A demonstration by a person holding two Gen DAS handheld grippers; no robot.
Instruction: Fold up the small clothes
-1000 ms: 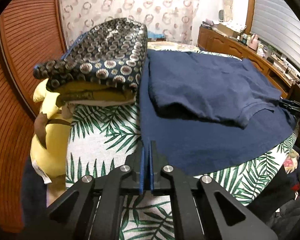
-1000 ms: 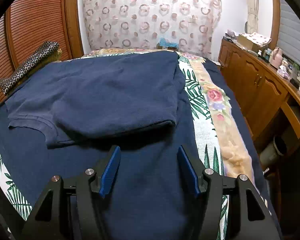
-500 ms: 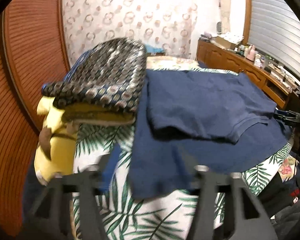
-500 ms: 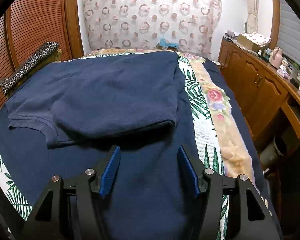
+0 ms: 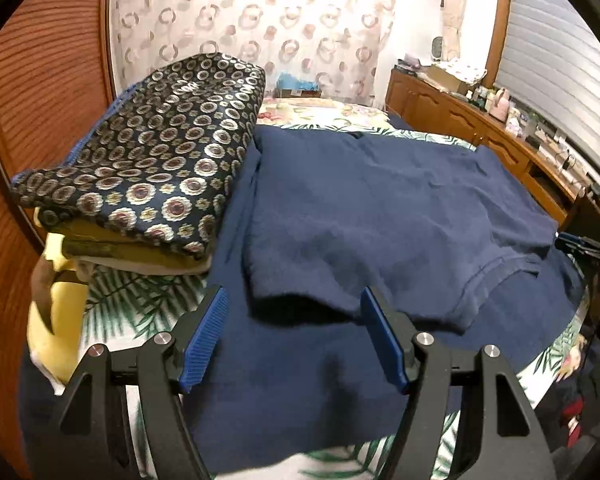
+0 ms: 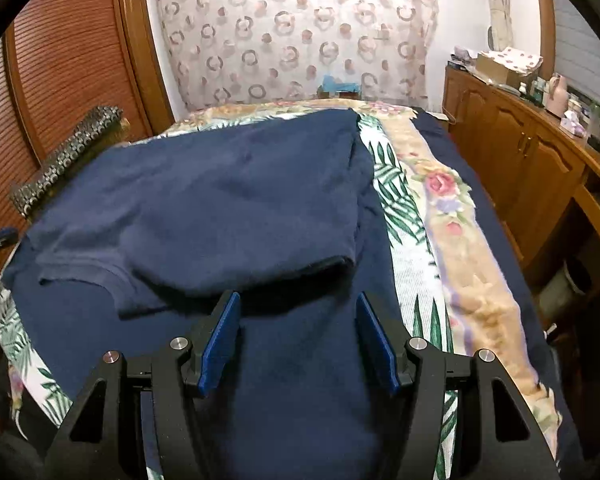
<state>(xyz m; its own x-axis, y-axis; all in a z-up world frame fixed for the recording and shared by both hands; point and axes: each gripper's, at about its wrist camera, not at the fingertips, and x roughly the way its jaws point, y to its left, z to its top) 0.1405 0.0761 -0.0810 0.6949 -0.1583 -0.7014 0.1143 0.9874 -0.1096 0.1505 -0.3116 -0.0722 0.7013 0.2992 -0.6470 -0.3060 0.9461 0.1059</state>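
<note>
So the navy shirt (image 6: pixel 228 200) is lying on the bed (image 6: pixel 416 264), partly folded, one sleeve sticking out on its left. Left gripper (image 5: pixel 294 336) has just opened up and sits over the near hem, nothing pinched between the blue pads. Right gripper (image 6: pixel 298 338) is spread too, over the shirt's lower edge, holding nothing. Patterned folded stack (image 5: pixel 152 152) sits just left of it

Navy shirt (image 6: pixel 228 200) on leaf-print bed (image 6: pixel 404 240)
</note>
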